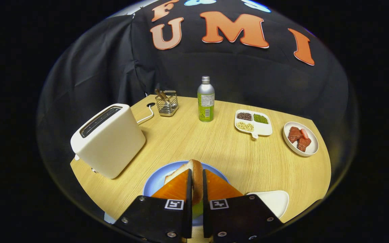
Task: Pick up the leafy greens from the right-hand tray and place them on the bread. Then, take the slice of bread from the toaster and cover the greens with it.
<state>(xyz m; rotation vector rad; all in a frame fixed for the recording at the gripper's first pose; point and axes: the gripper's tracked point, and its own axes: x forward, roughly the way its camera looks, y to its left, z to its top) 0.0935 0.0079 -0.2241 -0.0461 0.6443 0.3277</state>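
Observation:
My gripper (197, 172) is shut on a slice of bread (196, 166), which stands on edge between the two fingers with its crust facing up. It hangs over a round blue plate (154, 182). A patch of leafy greens (197, 210) shows low in the gap between the fingers, on the plate under the slice; what lies beneath them is hidden. The white toaster (108, 143) stands to the left of the plate, and its dark slots look empty. Just right of the fingers lies a white tray (275, 200) with nothing visible on it.
Beyond the plate stand a green bottle with a metal cap (206, 99) and a wire basket (166, 103). A divided white dish of beans (265, 130) and a white plate of meat pieces (312, 148) sit at the right. The toaster's cord (146, 118) runs back.

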